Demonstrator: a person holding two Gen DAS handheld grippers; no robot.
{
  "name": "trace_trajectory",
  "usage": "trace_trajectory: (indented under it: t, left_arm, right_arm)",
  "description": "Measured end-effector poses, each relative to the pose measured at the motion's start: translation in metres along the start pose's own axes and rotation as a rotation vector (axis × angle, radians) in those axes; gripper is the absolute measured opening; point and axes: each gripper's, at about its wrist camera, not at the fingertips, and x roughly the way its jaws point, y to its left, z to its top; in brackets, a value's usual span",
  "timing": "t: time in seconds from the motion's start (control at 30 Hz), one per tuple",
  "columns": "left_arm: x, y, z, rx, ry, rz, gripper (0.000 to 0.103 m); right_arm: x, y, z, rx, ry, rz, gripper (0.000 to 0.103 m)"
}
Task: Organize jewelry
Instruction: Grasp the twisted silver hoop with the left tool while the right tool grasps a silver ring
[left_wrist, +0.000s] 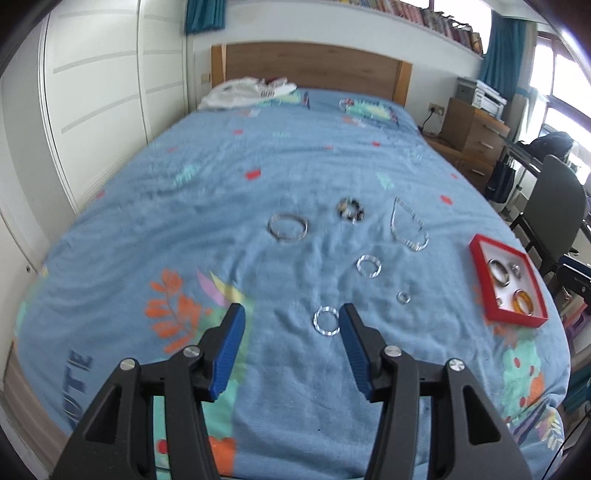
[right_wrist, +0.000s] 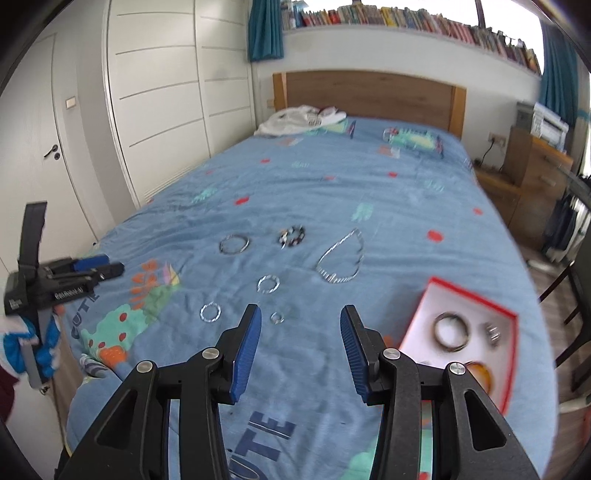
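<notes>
While angled down over blue bedspread (left_wrist: 184, 221), left gripper (left_wrist: 291, 317) released, jaws wide, nothing between; twisted clear ring (left_wrist: 326, 320) just beside right pad. Right gripper (right_wrist: 301, 317) likewise released, empty, small ring (right_wrist: 277, 317) ahead. Teardrop necklace (left_wrist: 408, 225) pointing toward headboard (left_wrist: 310, 66). Red tray (left_wrist: 480, 288) near right bed edge; open bedspread at left.

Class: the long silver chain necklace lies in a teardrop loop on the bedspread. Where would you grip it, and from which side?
Probably pinch the necklace at its narrow upper tip, from above. The strands meet there; lower down the loop spreads wide and flat on the bedspread.
</notes>
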Motion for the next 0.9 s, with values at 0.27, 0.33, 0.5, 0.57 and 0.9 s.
trace_trajectory:
  t: [0.27,0.33,0.5,0.57,0.9]
  left_arm:
    - [0.081,-0.014,-0.031,0.020,0.077,0.003,0.051]
    - [0.099,-0.019,-0.035,0.024,0.097,-0.016,0.051]
    - [0.129,-0.034,-0.039,0.052,0.116,-0.040,0.051]
    - [0.141,-0.037,-0.041,0.051,0.126,-0.047,0.051]
    - [0.171,-0.033,-0.044,0.010,0.128,-0.050,0.051]
  right_arm:
    - [0.093,0.002,-0.021,0.035,0.106,0.049,0.044]
    - [0.114,0.004,-0.024,0.037,0.123,0.069,0.044]
    - [0.158,0.006,-0.030,0.046,0.155,0.120,0.044]
    - [0.170,0.008,-0.032,0.044,0.161,0.137,0.044]
    - [0.224,0.009,-0.043,0.031,0.191,0.183,0.044]
